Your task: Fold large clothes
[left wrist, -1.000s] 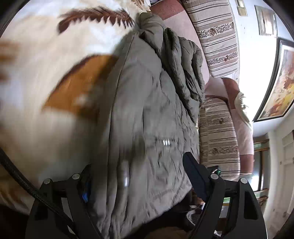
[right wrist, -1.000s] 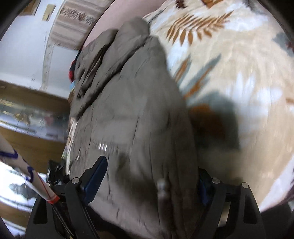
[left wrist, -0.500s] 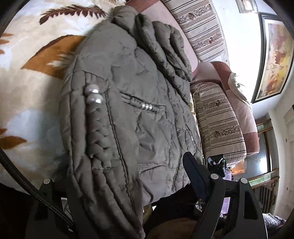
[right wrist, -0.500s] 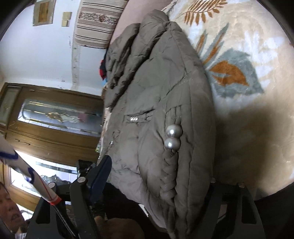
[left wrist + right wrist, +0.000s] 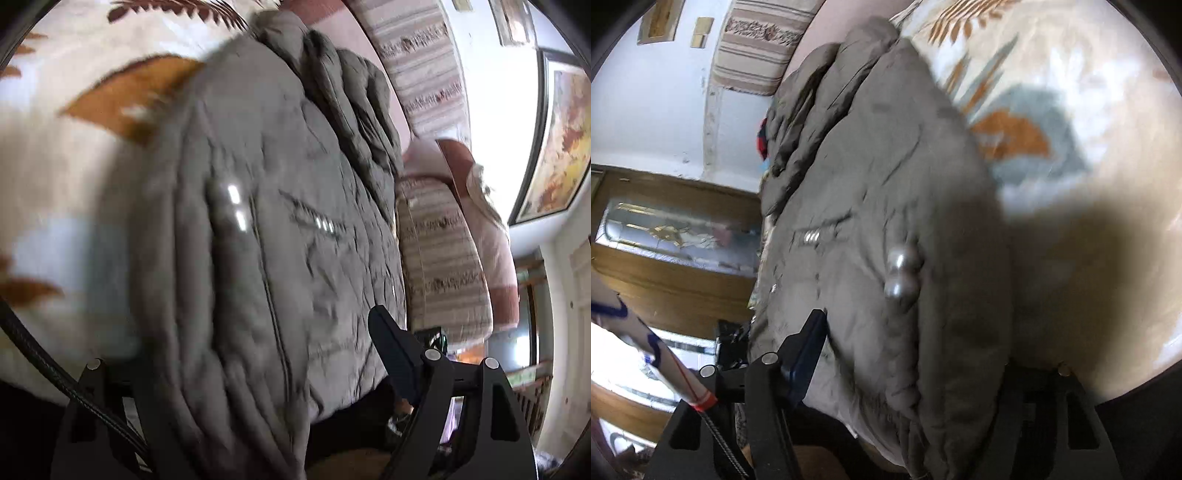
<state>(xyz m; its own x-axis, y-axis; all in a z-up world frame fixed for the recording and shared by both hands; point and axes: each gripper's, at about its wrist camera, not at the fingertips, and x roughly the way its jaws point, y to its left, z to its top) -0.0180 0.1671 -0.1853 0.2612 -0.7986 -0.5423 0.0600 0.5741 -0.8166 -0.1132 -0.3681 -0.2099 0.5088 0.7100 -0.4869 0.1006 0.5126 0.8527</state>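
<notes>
A bulky grey-brown padded jacket [image 5: 295,236] lies folded on a cream blanket with a leaf print [image 5: 66,177]. Its thick near edge fills the space between the fingers of my left gripper [image 5: 266,373], which is closed on it; only the right finger [image 5: 395,350] shows clearly. In the right wrist view the same jacket [image 5: 886,206], with two silver ball ornaments [image 5: 901,273], sits between the fingers of my right gripper [image 5: 916,369], which is closed on its edge. The right-hand finger there is hidden by the jacket.
Striped sofa cushions [image 5: 436,236] lie past the jacket on the right in the left wrist view. A framed picture [image 5: 554,136] hangs on the wall. A wooden door with a glass panel [image 5: 672,236] stands to the left in the right wrist view.
The jacket edge was lifted and has come back down toward the blanket. Both views are blurred with motion now. Both grippers keep their hold on the jacket.
</notes>
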